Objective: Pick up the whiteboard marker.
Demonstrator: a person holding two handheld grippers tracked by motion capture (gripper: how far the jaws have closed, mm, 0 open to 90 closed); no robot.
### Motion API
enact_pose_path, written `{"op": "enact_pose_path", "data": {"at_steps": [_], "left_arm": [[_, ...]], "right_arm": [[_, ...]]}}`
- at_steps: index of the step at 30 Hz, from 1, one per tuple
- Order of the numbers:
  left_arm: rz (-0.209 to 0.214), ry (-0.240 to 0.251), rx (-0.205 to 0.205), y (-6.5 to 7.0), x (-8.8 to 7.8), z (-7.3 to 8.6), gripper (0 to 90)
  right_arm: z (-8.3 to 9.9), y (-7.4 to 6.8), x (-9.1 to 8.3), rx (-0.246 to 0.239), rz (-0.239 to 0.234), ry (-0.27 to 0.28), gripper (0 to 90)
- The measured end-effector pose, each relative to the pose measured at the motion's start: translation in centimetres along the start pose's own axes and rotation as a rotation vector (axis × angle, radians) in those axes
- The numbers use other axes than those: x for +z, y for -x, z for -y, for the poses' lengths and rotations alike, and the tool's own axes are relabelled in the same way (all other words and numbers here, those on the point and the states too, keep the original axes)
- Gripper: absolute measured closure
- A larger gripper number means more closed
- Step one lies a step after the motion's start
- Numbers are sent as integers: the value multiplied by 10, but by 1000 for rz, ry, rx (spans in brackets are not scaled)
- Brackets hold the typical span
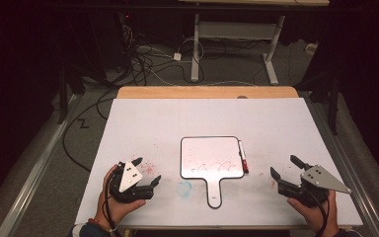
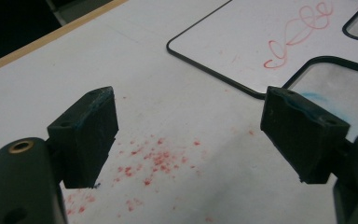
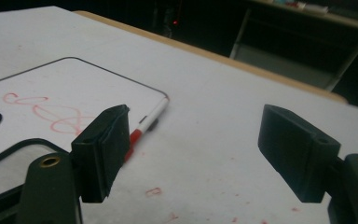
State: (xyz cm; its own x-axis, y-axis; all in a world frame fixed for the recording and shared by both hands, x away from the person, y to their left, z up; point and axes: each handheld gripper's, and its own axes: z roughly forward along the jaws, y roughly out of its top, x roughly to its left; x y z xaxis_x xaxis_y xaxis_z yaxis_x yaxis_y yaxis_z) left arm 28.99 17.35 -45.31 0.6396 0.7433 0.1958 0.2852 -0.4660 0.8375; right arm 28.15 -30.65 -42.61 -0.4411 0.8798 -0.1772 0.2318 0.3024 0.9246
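Two claws rest near the front edge of the bench (image 1: 143, 118): the left claw (image 1: 146, 172) and the right claw (image 1: 287, 167), both released and holding nothing. Between them lies one whiteboard (image 1: 211, 157) with one marker (image 1: 243, 158) touching its right edge.

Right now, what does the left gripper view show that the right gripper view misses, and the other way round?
Left gripper view alone: red speckles on the table between the open left tool, and a blue smear by the board's handle. Right gripper view alone: the marker lying along the board's edge, beyond the open right tool, and the table's wooden edge. Shared: the whiteboard with its red scribble.
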Motion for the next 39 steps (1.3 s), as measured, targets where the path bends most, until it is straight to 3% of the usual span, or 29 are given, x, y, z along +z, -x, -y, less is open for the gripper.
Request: {"op": "enact_pose_path", "data": {"at_steps": [2,8,17,21,23,26,29,35,39], "left_arm": [[4,7,6,1,3,-1,181],[21,-44,17,3,9,2,180],[36,-68,22,0,11,5,181],[45,-82,28,-1,15,4,181],[45,-89,33,0,16,4,182],[56,-94,55,3,17,4,181],[63,-83,66,5,16,3,181],[70,-111,86,7,20,3,182],[72,-115,85,8,21,4,183]], "right_arm": [[1,3,2,7,-8,-3,257],[2,7,0,15,-23,-34,274],[1,10,6,-3,-48,-52,244],[0,11,15,-16,-70,-90,250],[-2,13,22,-8,-110,-115,253],[-4,19,35,49,-193,-175,264],[-7,23,49,83,-229,-232,282],[-17,19,81,110,-256,-385,358],[-23,15,103,125,-284,-447,362]]}}
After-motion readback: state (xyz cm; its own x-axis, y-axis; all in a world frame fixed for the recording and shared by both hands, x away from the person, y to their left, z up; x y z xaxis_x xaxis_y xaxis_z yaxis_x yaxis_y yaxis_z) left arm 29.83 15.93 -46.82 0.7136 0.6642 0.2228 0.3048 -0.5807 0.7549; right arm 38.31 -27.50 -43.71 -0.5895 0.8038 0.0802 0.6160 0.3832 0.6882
